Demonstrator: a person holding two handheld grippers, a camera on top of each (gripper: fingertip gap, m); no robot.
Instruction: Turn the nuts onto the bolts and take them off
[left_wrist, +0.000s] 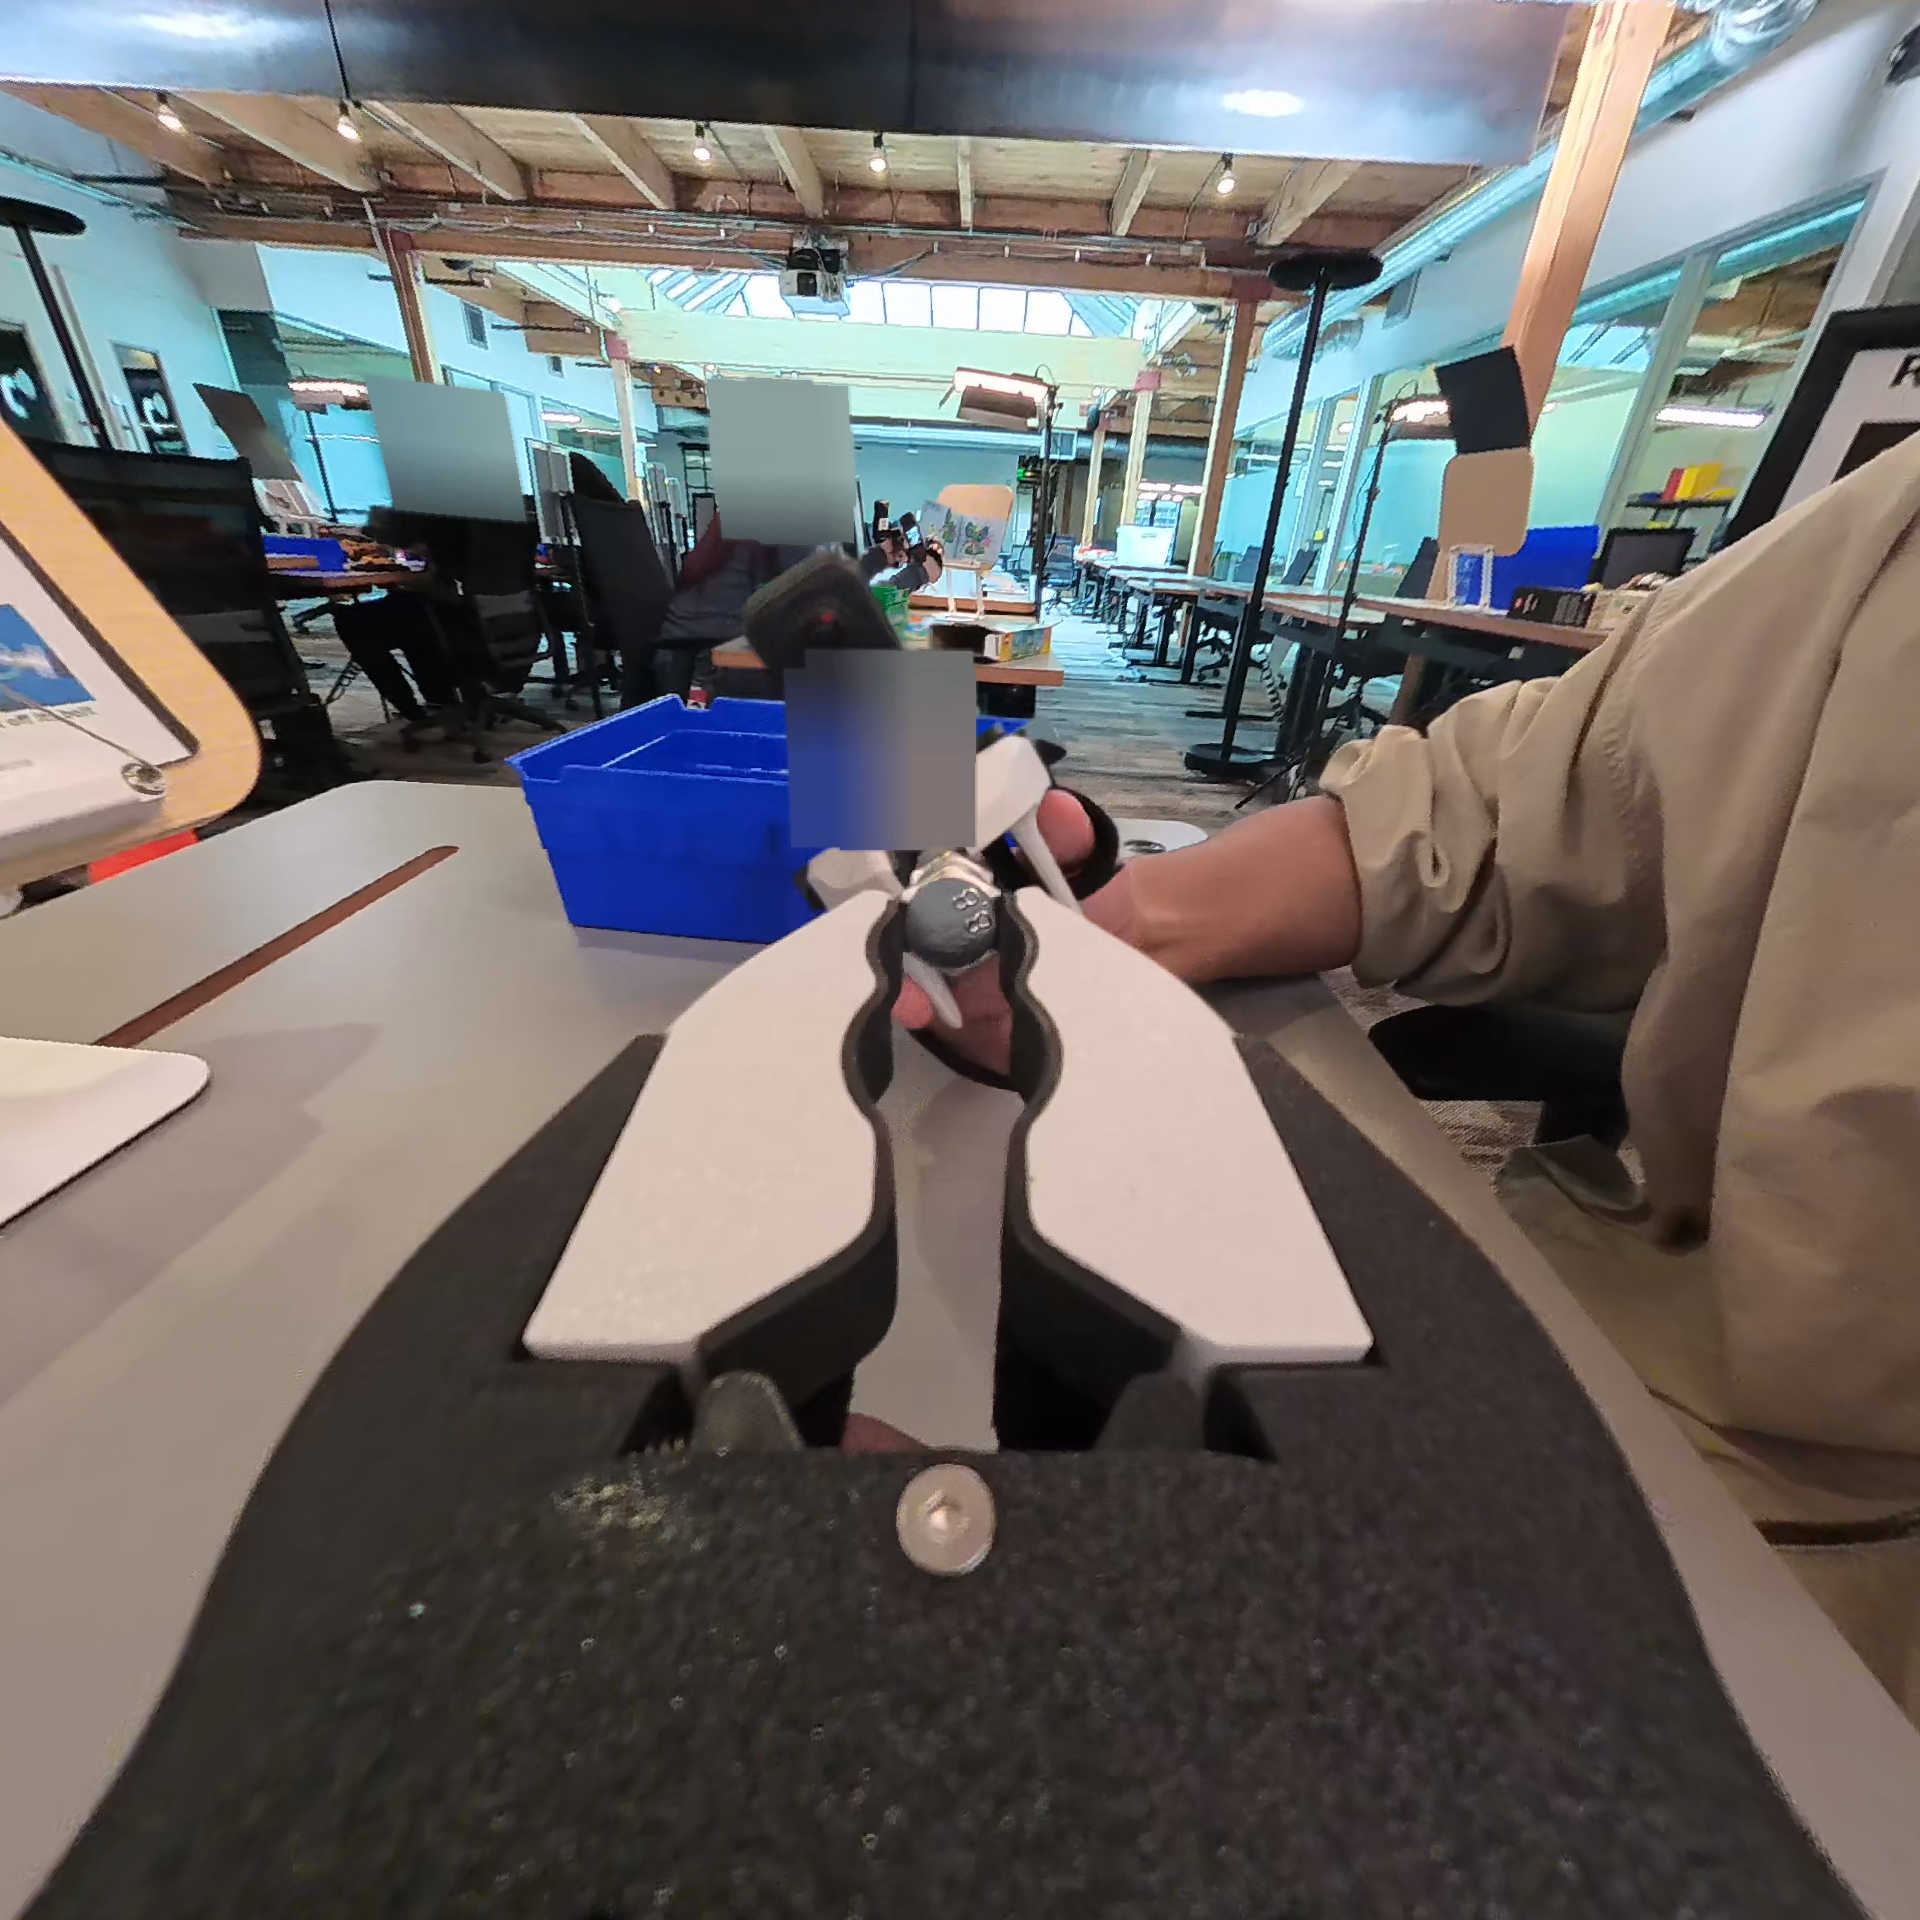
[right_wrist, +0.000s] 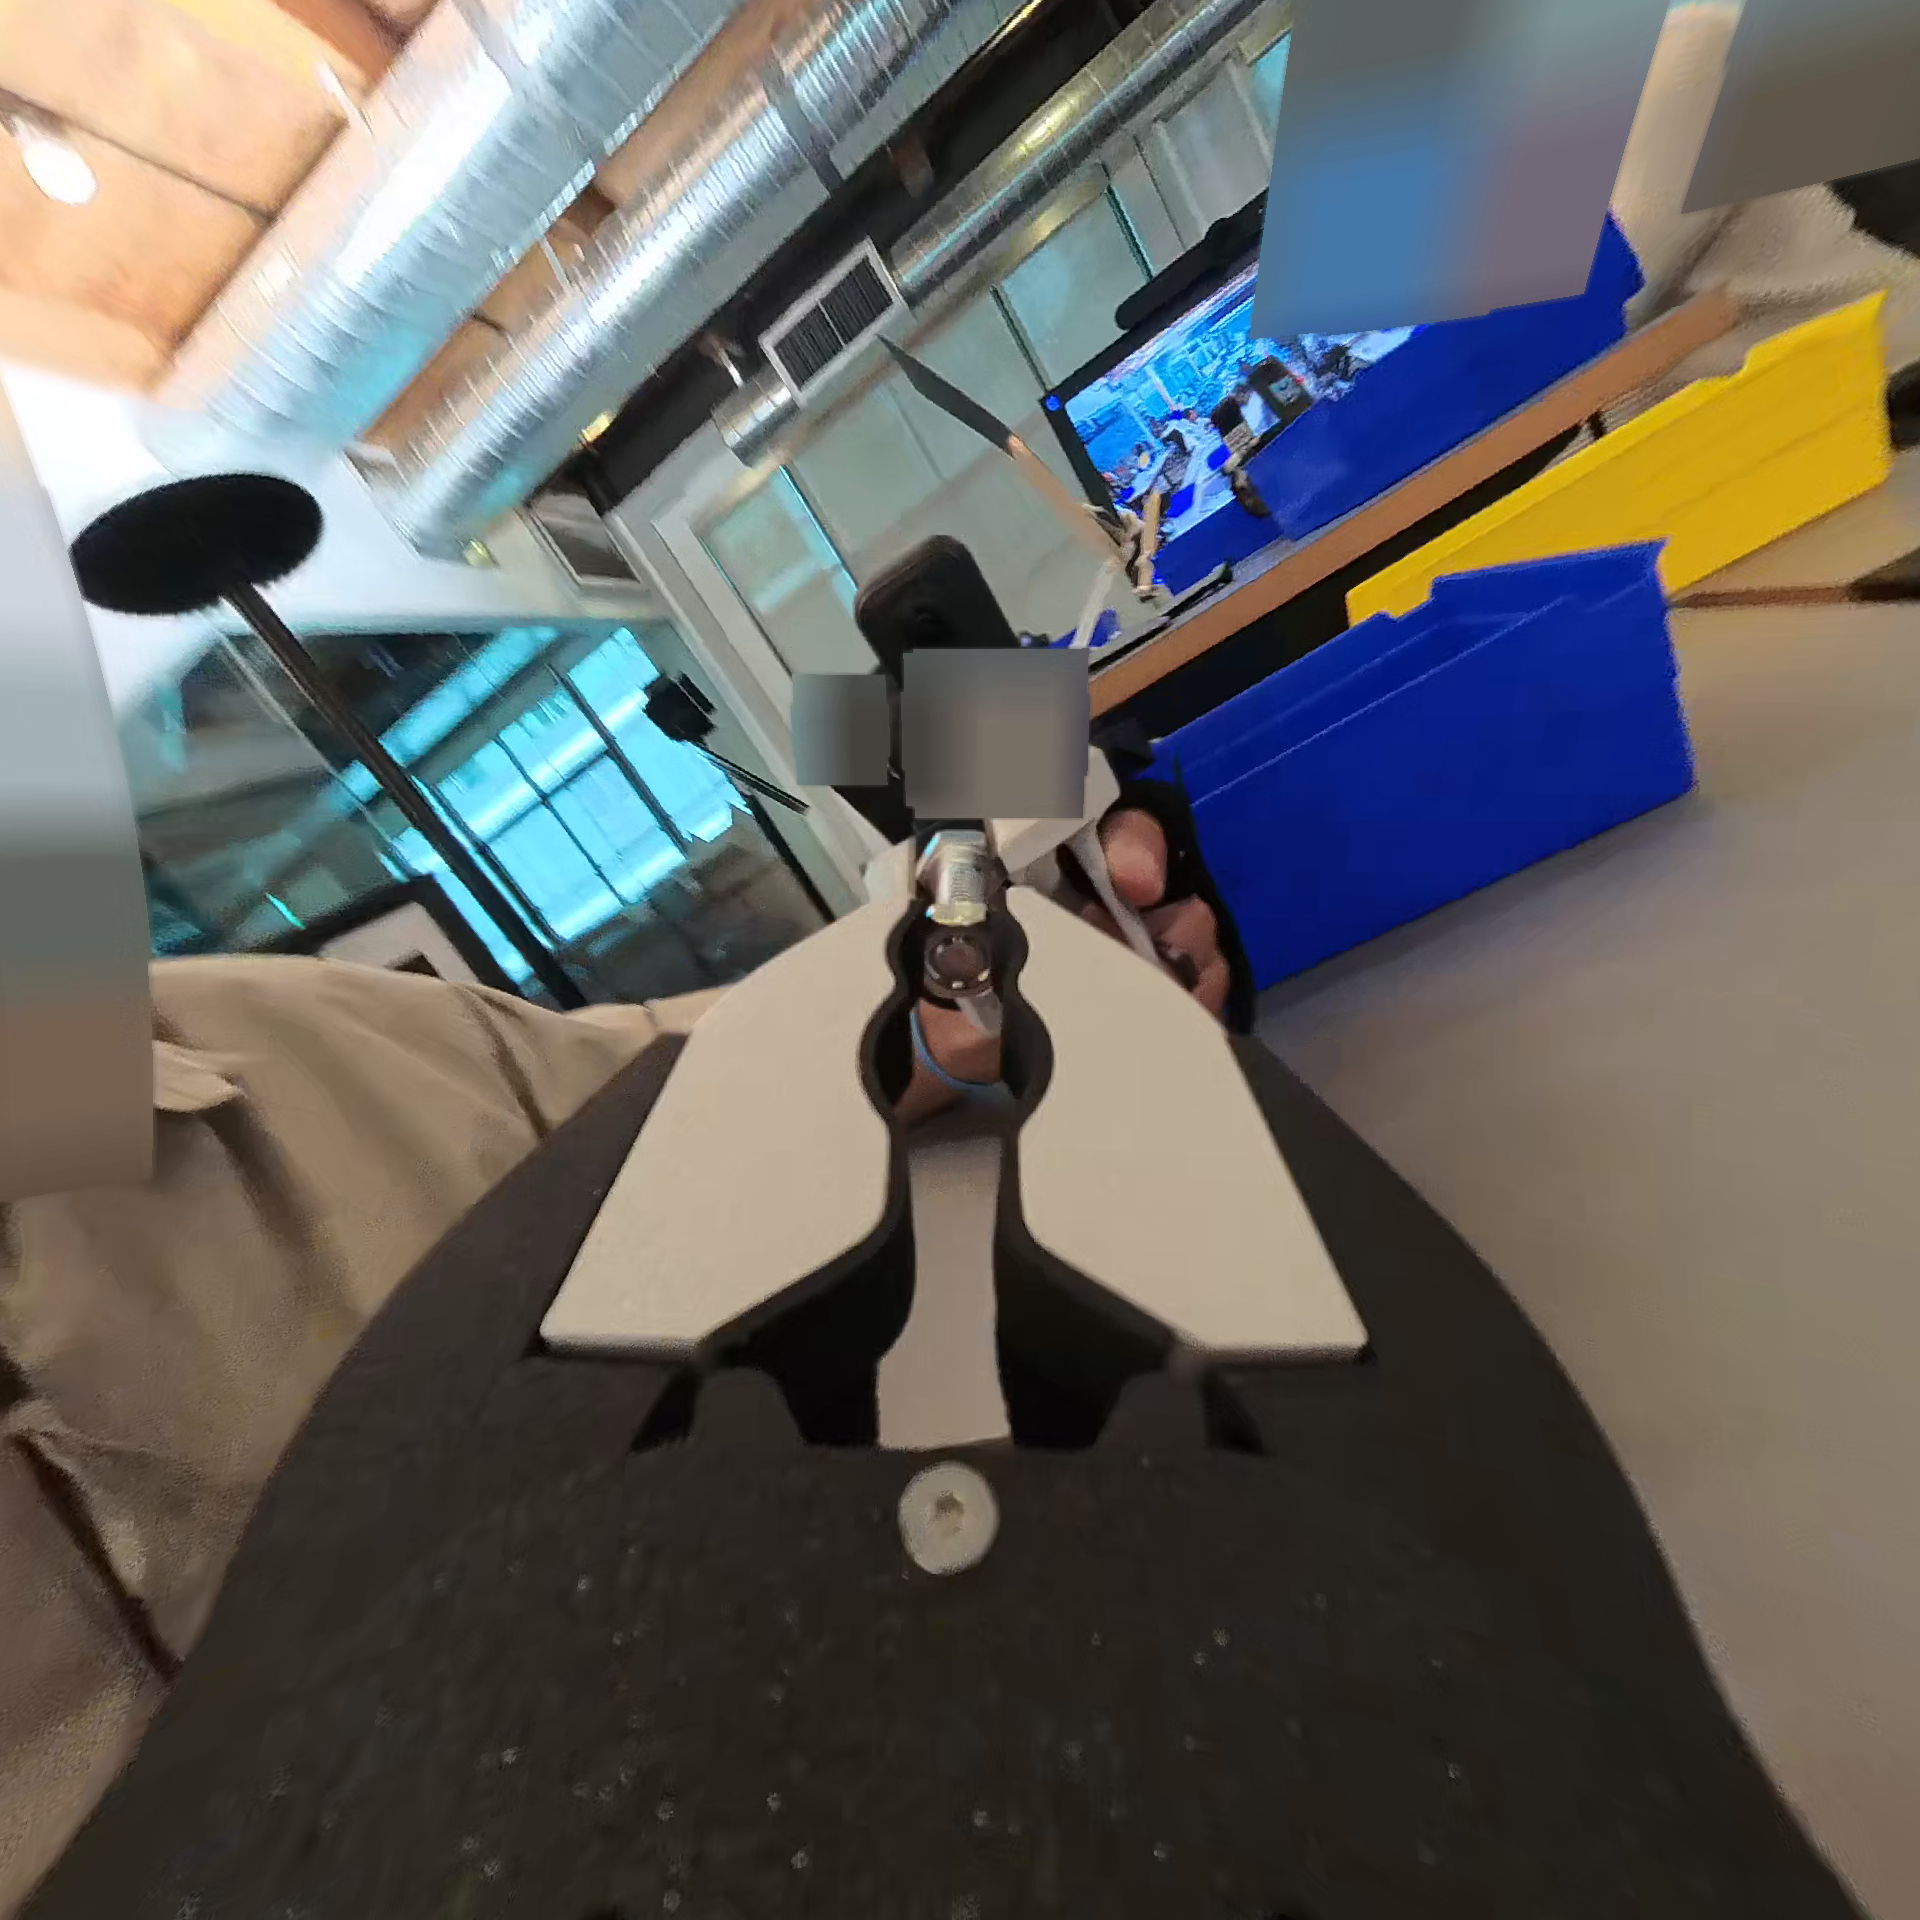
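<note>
In the left wrist view my left gripper (left_wrist: 951, 920) is shut on the grey hex head of a bolt (left_wrist: 951, 925), held above the grey table (left_wrist: 312, 1039). The bolt's shaft points away toward my right gripper (left_wrist: 1023, 821), which faces it tip to tip in a hand. In the right wrist view my right gripper (right_wrist: 958, 935) is shut on a round metal nut (right_wrist: 961, 961) at the near end of the bolt's threaded shaft (right_wrist: 956, 873). The left gripper (right_wrist: 1039, 842) holds the far end. How far the nut sits on the thread is hidden.
A blue bin (left_wrist: 665, 821) stands on the table just behind the grippers; it also shows in the right wrist view (right_wrist: 1455, 779) with a yellow bin (right_wrist: 1714, 457) beyond. A beige sleeve (left_wrist: 1662, 831) fills the right. A white stand base (left_wrist: 83, 1112) lies at left. My left and right fingertips are right by each other.
</note>
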